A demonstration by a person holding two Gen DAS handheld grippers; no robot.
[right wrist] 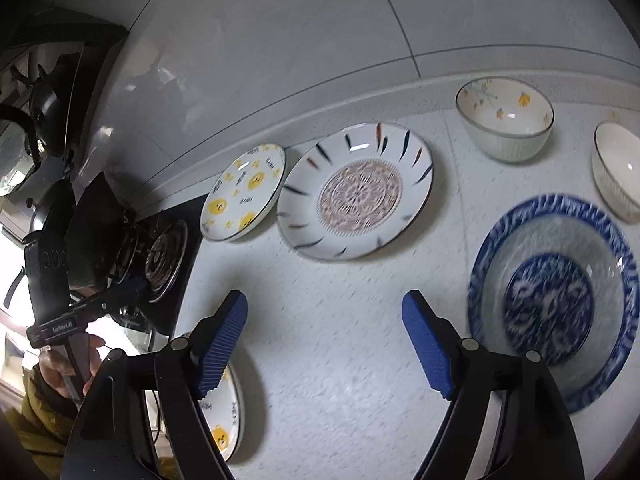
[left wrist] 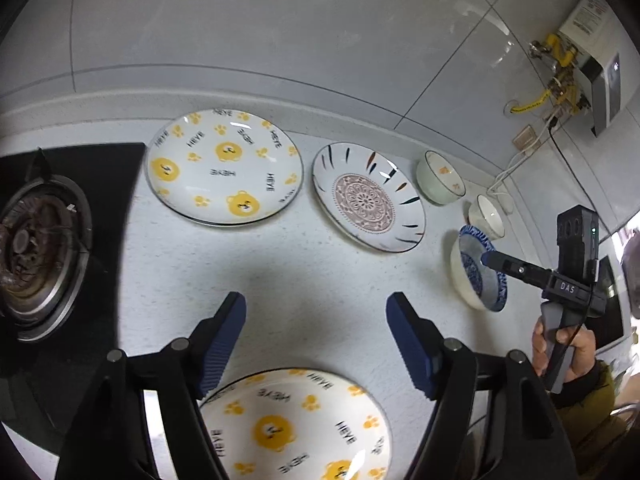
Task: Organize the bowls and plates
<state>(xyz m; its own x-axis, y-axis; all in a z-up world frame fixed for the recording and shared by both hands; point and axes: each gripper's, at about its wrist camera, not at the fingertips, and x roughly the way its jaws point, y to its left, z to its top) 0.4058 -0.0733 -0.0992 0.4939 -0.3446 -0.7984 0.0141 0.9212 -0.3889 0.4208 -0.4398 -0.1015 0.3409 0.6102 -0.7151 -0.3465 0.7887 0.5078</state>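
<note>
On the white counter lie a yellow bear plate (left wrist: 224, 168) (right wrist: 244, 192) at the back, a mandala plate (left wrist: 366, 196) (right wrist: 356, 192) beside it, and a second bear plate (left wrist: 296, 424) (right wrist: 224, 412) near the front edge. A pale green flowered bowl (left wrist: 440, 178) (right wrist: 506, 120), a white bowl (left wrist: 486, 216) (right wrist: 618, 168) and a blue-rimmed bowl (left wrist: 476, 268) (right wrist: 552, 296) stand at the right. My left gripper (left wrist: 316, 320) is open and empty above the near bear plate. My right gripper (right wrist: 324, 320) is open and empty, left of the blue bowl.
A black gas hob with a burner (left wrist: 36, 252) (right wrist: 164, 256) lies left of the plates. A kettle (right wrist: 40, 120) sits further left. A tiled wall (left wrist: 280, 20) runs behind the counter. A water heater with pipes (left wrist: 580, 60) hangs at the far right.
</note>
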